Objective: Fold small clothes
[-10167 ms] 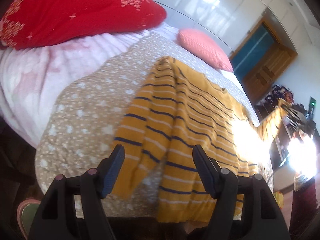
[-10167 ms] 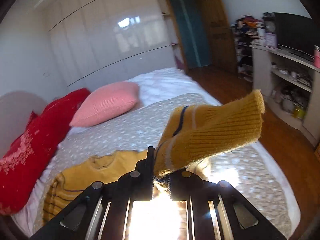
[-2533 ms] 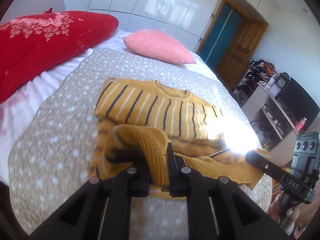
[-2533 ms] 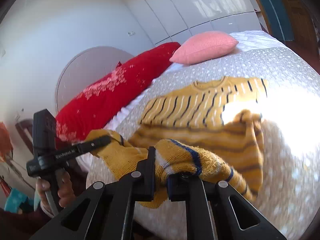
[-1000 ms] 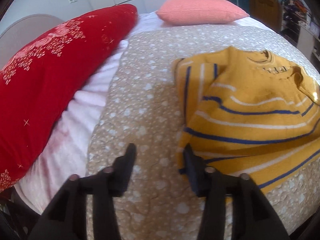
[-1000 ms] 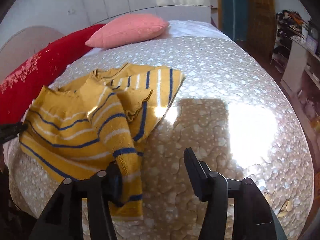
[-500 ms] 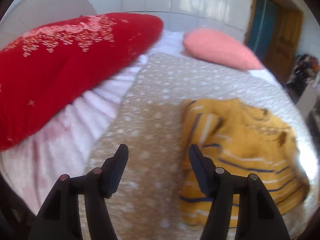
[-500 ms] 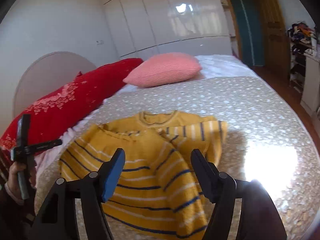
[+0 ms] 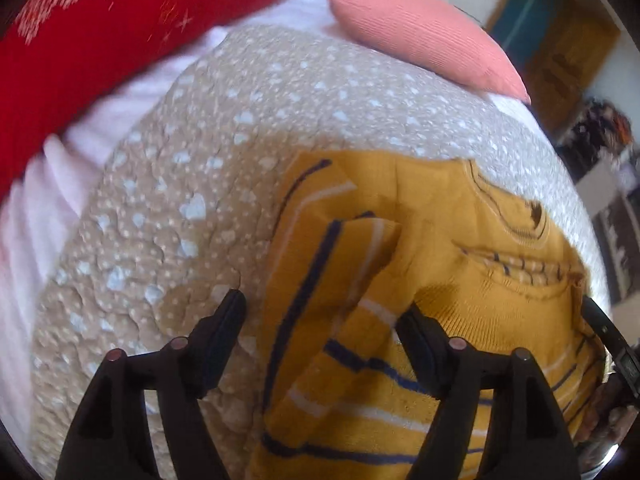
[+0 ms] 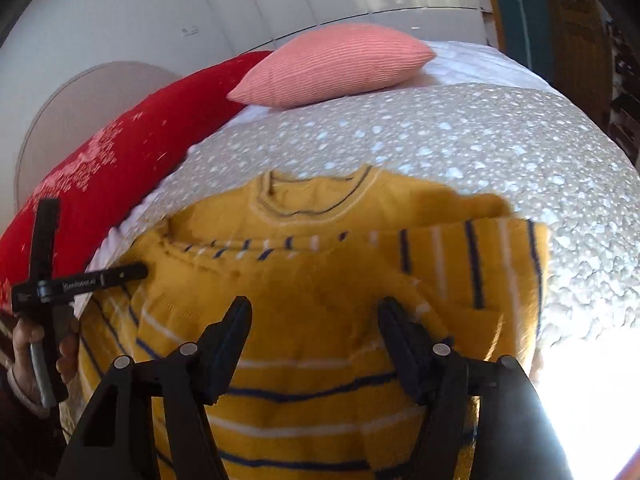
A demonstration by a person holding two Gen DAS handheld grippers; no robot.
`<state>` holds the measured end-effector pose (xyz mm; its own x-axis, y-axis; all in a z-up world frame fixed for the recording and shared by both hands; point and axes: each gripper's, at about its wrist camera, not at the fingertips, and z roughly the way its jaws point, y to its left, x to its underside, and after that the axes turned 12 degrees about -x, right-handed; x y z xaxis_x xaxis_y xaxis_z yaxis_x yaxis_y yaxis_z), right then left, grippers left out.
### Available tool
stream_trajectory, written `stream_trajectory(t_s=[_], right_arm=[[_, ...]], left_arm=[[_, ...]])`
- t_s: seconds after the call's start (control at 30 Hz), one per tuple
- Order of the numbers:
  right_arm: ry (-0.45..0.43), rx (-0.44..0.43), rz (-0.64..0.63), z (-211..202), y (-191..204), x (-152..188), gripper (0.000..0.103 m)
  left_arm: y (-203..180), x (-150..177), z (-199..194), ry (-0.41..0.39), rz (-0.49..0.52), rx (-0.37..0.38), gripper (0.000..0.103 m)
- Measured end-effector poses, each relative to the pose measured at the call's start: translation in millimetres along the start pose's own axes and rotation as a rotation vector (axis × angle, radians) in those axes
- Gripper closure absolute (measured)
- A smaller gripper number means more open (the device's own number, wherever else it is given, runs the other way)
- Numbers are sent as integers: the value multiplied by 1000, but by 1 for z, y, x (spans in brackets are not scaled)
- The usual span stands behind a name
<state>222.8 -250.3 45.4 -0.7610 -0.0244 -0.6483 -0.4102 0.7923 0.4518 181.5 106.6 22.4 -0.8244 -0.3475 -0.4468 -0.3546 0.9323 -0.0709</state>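
Note:
A small mustard-yellow sweater (image 9: pixel 440 264) with navy and white stripes lies folded on the spotted beige bedspread (image 9: pixel 208 160), its lower half laid up over the chest, the neckline (image 10: pixel 316 196) facing the pillows. My left gripper (image 9: pixel 320 312) is open and empty, low over the sweater's left edge and a folded sleeve. My right gripper (image 10: pixel 314 312) is open and empty, just above the middle of the sweater (image 10: pixel 320 280). The left gripper also shows in the right wrist view (image 10: pixel 84 278), at the sweater's left side.
A red pillow (image 9: pixel 100 28) and a pink pillow (image 9: pixel 416 32) lie at the head of the bed. White sheet (image 9: pixel 36 208) shows beside the bedspread (image 10: pixel 480 136). A wooden door (image 9: pixel 568 52) and shelves stand to the right. A bright sun patch (image 10: pixel 588 380) lies at the bed's right edge.
Both grippers have dropped closer to the sweater since half a second ago. Before that they let go of the lower half after carrying it up over the chest.

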Motion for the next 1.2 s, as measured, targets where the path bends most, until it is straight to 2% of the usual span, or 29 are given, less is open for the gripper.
stream_trajectory(t_s=[0.03, 0.13, 0.2, 0.27, 0.33, 0.4, 0.5, 0.73, 0.9, 1.07, 1.2], right_arm=[[-33, 20, 43, -6, -9, -5, 32], [-103, 62, 127, -32, -24, -10, 32], [-140, 52, 94, -54, -11, -5, 31], [-152, 39, 51, -72, 8, 7, 27], [-156, 19, 30, -88, 28, 26, 25], [-142, 5, 5, -98, 48, 45, 23], [-137, 38, -20, -111, 73, 70, 23], [-132, 64, 15, -122, 115, 106, 20], [-104, 108, -23, -115, 138, 107, 20], [-84, 141, -67, -105, 155, 97, 20], [-95, 141, -80, -106, 166, 96, 20]], left_arm=[[2, 3, -4, -6, -11, 6, 28], [3, 18, -33, -61, 0, -41, 28], [3, 39, -69, -139, -26, -62, 28], [3, 65, -107, -215, -66, -26, 24], [8, 89, -131, -268, -104, 8, 12], [12, 115, -151, -311, -129, 26, 12], [11, 141, -165, -324, -106, 32, 12], [27, 179, -193, -403, -116, -36, 12], [38, 185, -195, -430, -113, -55, 11], [51, 187, -193, -422, -132, -35, 11], [53, 190, -196, -445, -123, -67, 11]])
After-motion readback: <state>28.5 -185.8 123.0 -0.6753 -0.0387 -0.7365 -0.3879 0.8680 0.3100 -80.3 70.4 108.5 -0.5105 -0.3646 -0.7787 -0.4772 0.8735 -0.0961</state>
